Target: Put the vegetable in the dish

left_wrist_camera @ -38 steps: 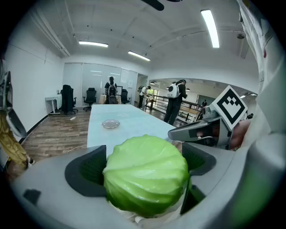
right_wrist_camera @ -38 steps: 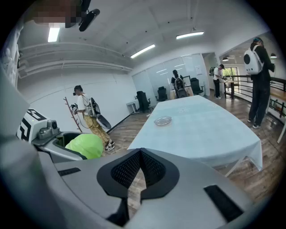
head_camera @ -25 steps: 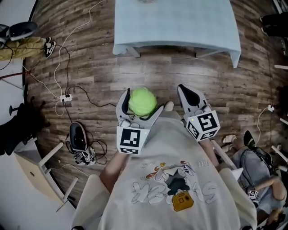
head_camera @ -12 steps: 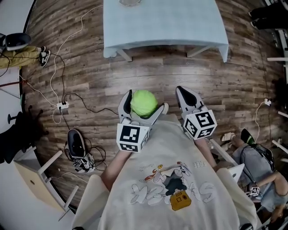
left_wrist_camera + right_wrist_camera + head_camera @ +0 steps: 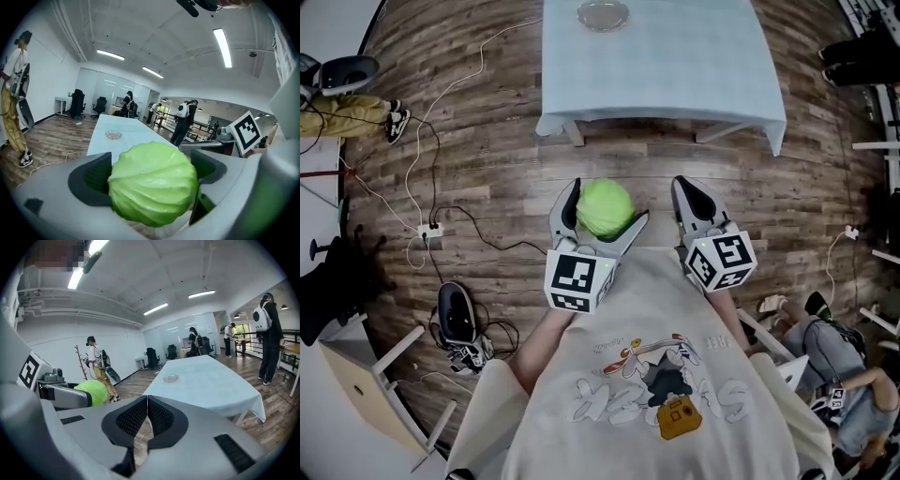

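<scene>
Cabbage (image 5: 152,183) sits clamped in left hand-held gripper (image 5: 598,230).

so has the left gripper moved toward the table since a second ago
Yes, forward: in the head view the left gripper, shut on the cabbage, now sits nearer the front edge of the table.

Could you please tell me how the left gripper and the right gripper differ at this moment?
Jaws: the left gripper's stand apart, while the right gripper's are pressed together.
Load: the left gripper clamps a green cabbage from both sides, while the right gripper has nothing between its jaws.
Shared: both are the same grey design, are held over the wooden floor, and point toward the table with the dish, short of it.
</scene>
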The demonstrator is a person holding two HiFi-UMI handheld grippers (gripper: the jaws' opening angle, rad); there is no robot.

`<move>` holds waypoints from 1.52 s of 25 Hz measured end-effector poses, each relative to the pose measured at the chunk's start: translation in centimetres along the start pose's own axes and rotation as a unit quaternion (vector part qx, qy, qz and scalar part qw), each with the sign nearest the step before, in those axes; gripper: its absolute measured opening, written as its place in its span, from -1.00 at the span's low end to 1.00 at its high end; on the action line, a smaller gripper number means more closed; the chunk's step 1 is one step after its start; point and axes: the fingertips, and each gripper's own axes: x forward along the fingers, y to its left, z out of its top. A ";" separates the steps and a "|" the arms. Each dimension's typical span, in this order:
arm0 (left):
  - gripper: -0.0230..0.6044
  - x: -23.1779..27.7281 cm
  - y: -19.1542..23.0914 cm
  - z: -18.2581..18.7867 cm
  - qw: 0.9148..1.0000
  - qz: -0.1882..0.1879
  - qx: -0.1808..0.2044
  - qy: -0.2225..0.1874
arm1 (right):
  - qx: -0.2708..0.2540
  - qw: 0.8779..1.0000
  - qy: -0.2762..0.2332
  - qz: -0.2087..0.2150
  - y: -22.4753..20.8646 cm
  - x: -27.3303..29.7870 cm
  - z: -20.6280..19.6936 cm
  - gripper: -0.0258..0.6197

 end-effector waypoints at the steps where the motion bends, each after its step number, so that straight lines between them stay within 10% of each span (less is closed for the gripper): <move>1: 0.78 -0.1 0.5 -0.1 1.000 -0.001 -0.002 0.002 | 0.002 1.000 0.003 -0.002 0.2 0.4 -0.2 -0.85; 13: 0.78 3.2 4.9 -2.0 0.998 0.009 -0.047 0.047 | 0.014 0.999 0.045 0.009 -1.2 5.1 0.0 -0.85; 38: 0.78 28.7 1.6 7.1 0.997 0.000 -0.010 0.078 | 0.028 0.998 0.025 0.048 -23.5 15.5 9.2 -0.85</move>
